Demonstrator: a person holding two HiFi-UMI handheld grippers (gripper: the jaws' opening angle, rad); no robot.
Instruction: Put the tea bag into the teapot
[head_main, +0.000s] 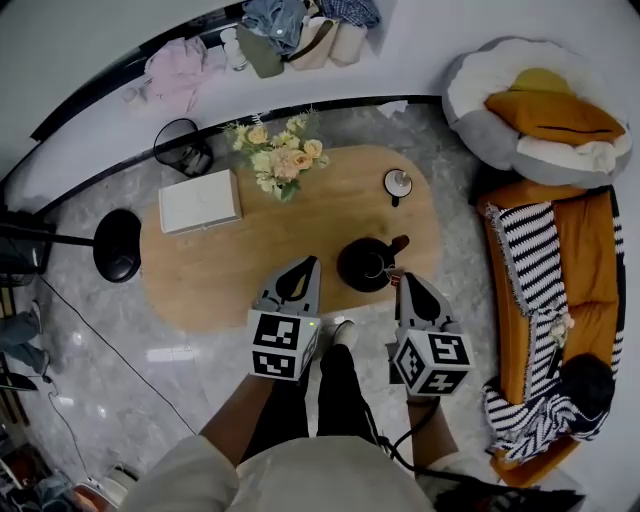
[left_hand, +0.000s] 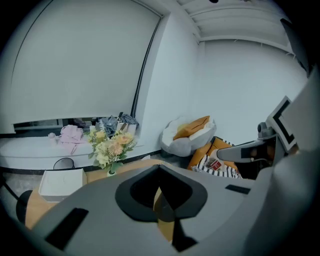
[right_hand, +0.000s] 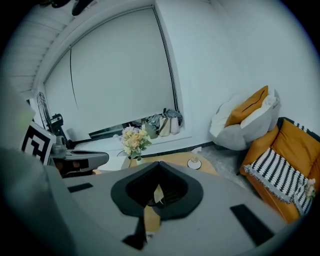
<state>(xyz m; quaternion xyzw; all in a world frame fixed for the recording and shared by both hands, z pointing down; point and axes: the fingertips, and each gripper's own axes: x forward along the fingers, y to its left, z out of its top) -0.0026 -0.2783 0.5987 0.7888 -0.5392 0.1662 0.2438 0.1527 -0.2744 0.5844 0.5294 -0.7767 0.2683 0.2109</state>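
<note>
**Head view:** A person stands at the near edge of an oval wooden table (head_main: 230, 270), holding a left gripper (head_main: 309, 261) and a right gripper (head_main: 404, 279) out over it. Both pairs of jaws are pressed together with nothing in them. The black teapot (head_main: 365, 265) sits between the two tips, just beside the right one. A small reddish item (head_main: 400, 243) touches the pot's far right side. It may be the tea bag or the pot's handle, but it is too small to tell. Farther off are a round dish (head_main: 397, 183), flowers (head_main: 283, 155) and a white box (head_main: 200, 201), with an orange sofa (head_main: 585, 260) at right.

**Left gripper view:** The jaws meet at the tip and are empty. The flowers stand far left, and the right gripper reaches in from the right.

**Right gripper view:** The jaws are closed on nothing. The dish lies beyond them, and the teapot is hidden under the gripper's body.

**Likely risks:** With the right tip so close, a careless reach could knock the pot. Jaws that open late would push a light tea bag along the table instead of pinching it. Whether the pot's lid is on cannot be seen, and a lid in place would block the drop.
</note>
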